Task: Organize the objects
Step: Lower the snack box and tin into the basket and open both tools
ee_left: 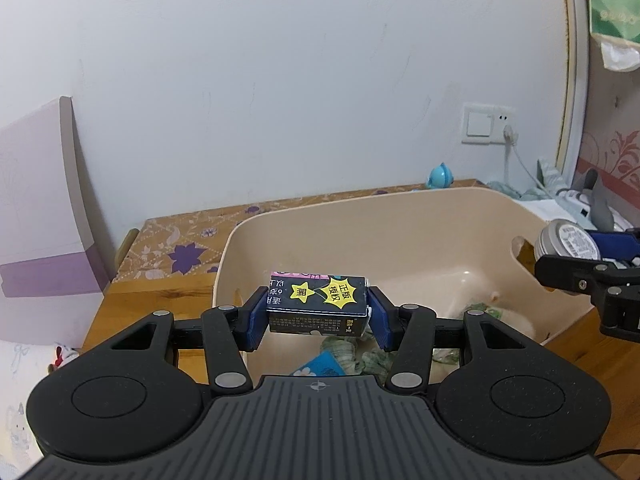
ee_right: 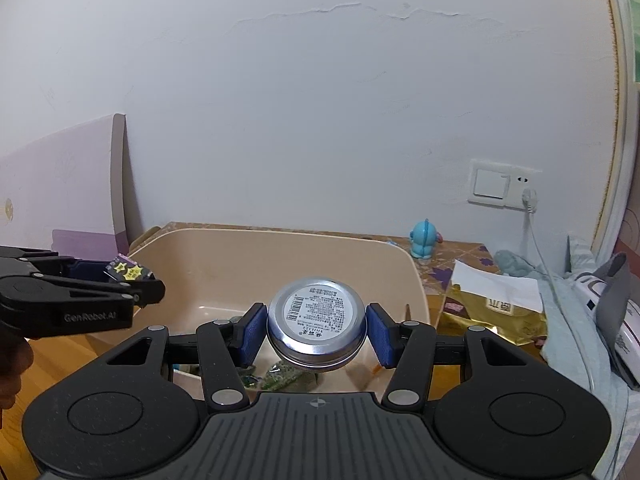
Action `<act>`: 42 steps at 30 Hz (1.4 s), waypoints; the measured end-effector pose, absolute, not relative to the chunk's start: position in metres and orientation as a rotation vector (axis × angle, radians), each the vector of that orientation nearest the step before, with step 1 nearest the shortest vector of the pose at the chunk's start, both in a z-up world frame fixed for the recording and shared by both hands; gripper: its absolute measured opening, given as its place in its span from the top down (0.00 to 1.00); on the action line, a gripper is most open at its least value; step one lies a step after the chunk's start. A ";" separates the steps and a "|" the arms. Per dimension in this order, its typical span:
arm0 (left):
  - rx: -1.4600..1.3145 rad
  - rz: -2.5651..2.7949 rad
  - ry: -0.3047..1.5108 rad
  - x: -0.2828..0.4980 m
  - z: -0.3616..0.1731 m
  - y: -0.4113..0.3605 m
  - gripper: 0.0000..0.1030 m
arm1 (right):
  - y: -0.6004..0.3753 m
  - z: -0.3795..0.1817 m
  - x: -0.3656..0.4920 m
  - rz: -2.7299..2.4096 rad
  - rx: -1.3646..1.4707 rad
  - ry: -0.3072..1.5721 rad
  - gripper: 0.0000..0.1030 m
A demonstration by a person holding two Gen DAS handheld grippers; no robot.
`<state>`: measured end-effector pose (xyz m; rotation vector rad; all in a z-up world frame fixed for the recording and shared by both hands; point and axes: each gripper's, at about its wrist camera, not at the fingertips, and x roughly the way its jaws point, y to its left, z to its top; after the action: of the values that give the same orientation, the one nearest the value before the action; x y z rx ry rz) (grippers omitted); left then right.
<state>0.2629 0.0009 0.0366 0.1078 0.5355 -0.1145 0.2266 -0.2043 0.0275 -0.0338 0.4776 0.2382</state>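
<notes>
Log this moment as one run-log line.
left gripper: shut on black box | right gripper: shut on round tin | both held over beige bin

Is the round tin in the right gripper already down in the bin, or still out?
Still out. The right gripper holds the tin in the air above the beige bin, label facing the camera.

Inside the beige bin [ee_left: 420, 220], the green-and-white wrapped items [ee_left: 348, 350] on its floor are mostly hidden behind the left gripper [ee_left: 318, 312] and its black box [ee_left: 318, 306], a pale blurred shape [ee_left: 516, 316] beside them cannot be identified, and the right gripper [ee_left: 576, 264] at the bin's right rim is cut off by the frame edge.
</notes>
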 end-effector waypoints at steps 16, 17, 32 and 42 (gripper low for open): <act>0.099 -0.144 0.626 0.286 0.020 -0.009 0.49 | -0.199 0.006 0.252 0.253 -0.062 0.573 0.50; 0.093 -0.144 0.631 0.286 0.019 -0.008 0.49 | -0.199 0.005 0.253 0.252 -0.061 0.578 0.50; 0.119 -0.138 0.671 0.289 0.014 -0.012 0.47 | -0.194 0.000 0.261 0.263 -0.070 0.638 0.47; 0.111 -0.124 0.636 0.278 0.023 -0.016 0.18 | -0.202 0.010 0.250 0.258 -0.033 0.605 0.25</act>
<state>0.2783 -0.0156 0.0233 0.1110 0.6357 -0.1242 0.2496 -0.2022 0.0104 -0.0328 0.6047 0.2579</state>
